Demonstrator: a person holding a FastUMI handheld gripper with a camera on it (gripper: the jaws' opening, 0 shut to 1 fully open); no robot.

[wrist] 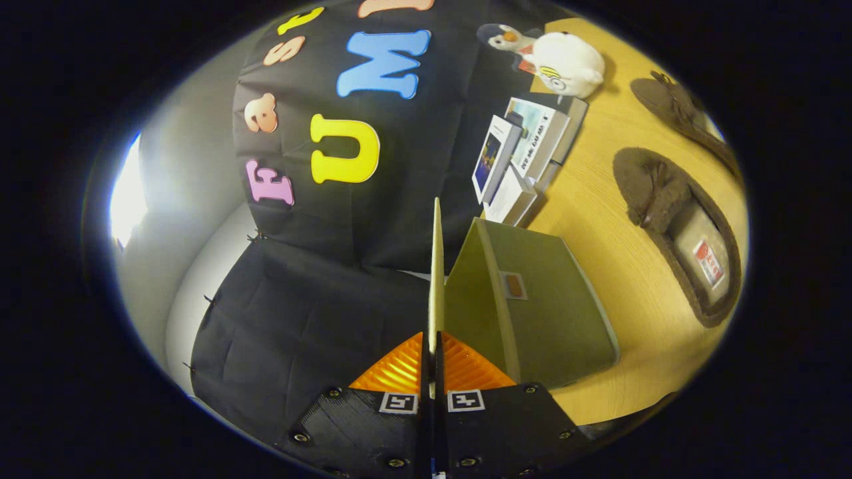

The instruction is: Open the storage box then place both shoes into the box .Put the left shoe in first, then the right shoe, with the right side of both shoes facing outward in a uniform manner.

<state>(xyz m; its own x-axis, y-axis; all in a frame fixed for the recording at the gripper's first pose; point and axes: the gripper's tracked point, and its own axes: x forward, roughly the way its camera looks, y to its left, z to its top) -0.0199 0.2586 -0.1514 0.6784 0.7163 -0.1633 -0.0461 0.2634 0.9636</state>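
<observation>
My gripper [432, 347] is shut on the thin lid flap [436, 266] of the olive-green storage box [552, 313]. The flap shows edge-on and runs straight ahead from between the fingers, lifted away from the box body. The box sits on the wooden table [599, 219], just beside the fingers. Beyond the box lie two brown fuzzy slippers. The nearer one [672, 219] has its opening and insole label facing me. The farther one [679, 110] lies past it near the table's edge. The whole view is tilted sideways.
A stack of books [526, 153] stands against the booth wall behind the box. A white plush toy [566, 63] and a small penguin toy [502, 36] sit past the books. Black cloth wall [373, 219] lies straight ahead.
</observation>
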